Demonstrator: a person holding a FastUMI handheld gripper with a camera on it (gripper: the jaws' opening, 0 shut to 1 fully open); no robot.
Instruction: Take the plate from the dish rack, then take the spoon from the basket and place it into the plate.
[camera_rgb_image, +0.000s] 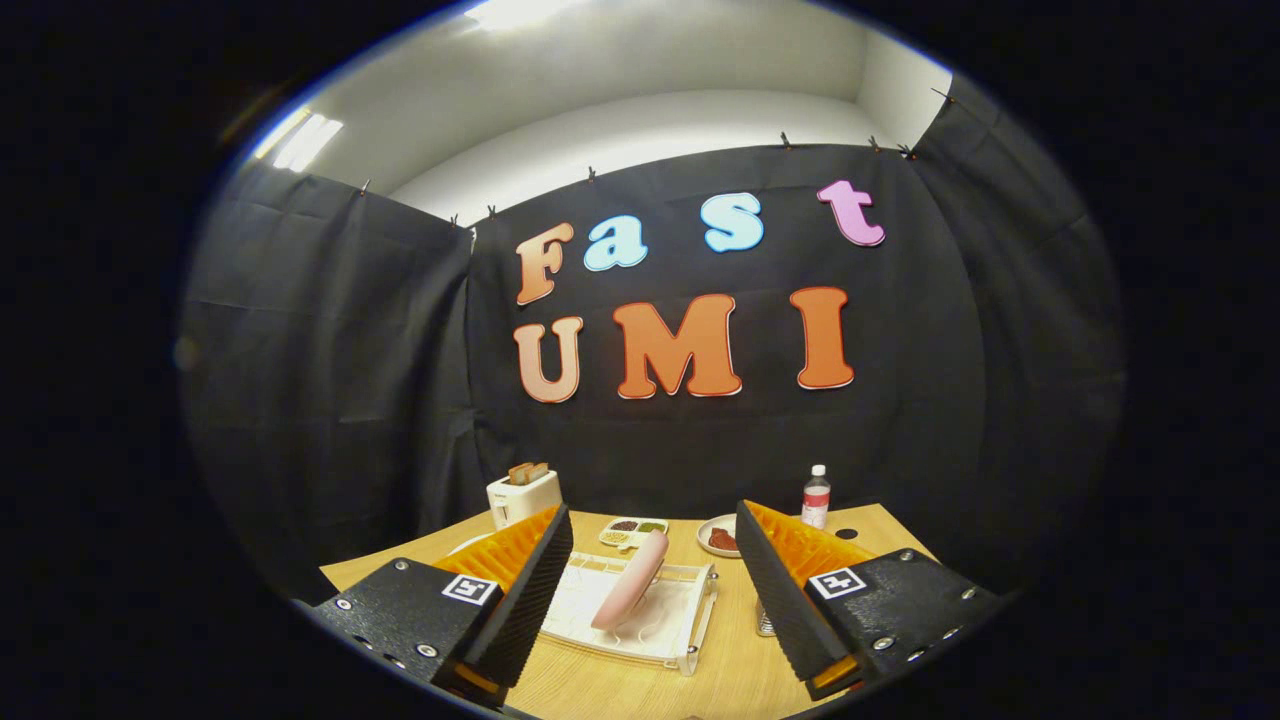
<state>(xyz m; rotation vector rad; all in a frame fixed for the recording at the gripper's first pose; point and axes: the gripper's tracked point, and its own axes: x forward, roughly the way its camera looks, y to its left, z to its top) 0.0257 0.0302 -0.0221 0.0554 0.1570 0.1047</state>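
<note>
The hand-held gripper (655, 590) has ribbed fingers on black screwed mounts bearing square black-and-white markers.

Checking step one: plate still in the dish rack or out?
In. The pink plate stands on edge in the white dish rack, between the open gripper fingers, neither touching it.

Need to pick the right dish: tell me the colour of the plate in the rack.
Pink plate, standing on edge in the white rack; gripper view.

ceiling lights (305, 140) bright, glaring | booth dim | sharp centre | fisheye-bent edges
</note>
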